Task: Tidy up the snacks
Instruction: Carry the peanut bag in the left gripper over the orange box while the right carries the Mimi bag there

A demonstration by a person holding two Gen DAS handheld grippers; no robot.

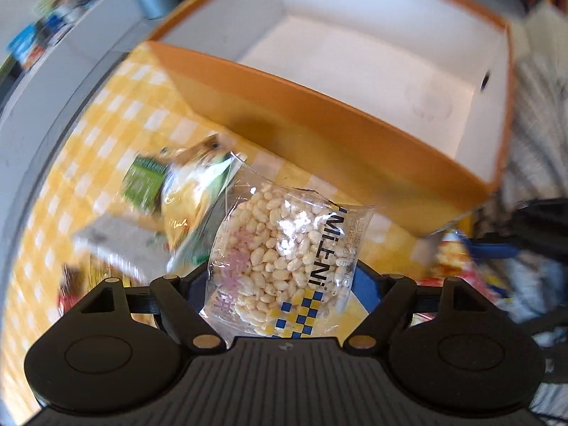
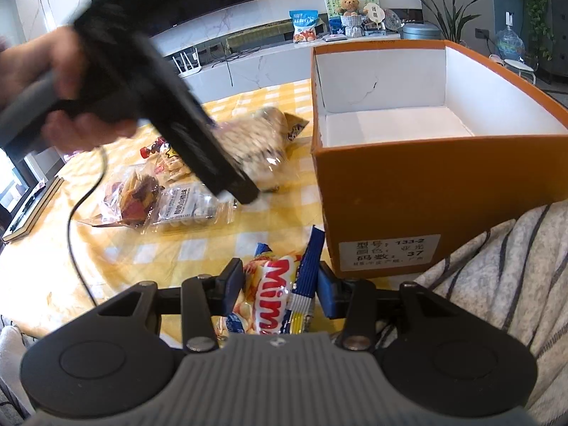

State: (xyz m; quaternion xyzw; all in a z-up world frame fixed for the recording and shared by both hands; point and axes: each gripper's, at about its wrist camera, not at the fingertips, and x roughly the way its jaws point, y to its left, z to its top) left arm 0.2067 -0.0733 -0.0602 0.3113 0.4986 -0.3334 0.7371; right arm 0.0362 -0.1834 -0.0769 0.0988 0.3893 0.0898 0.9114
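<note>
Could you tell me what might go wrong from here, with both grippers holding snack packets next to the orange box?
1. The left gripper holds the puffed rice packet in slippery clear film; it might slide out before clearing the orange box wall.
2. The box's near wall stands tall, so a low carry could knock the packet against its rim.
3. The right gripper holds the Mimi packet near the box corner; both grippers heading in together might collide.
</note>
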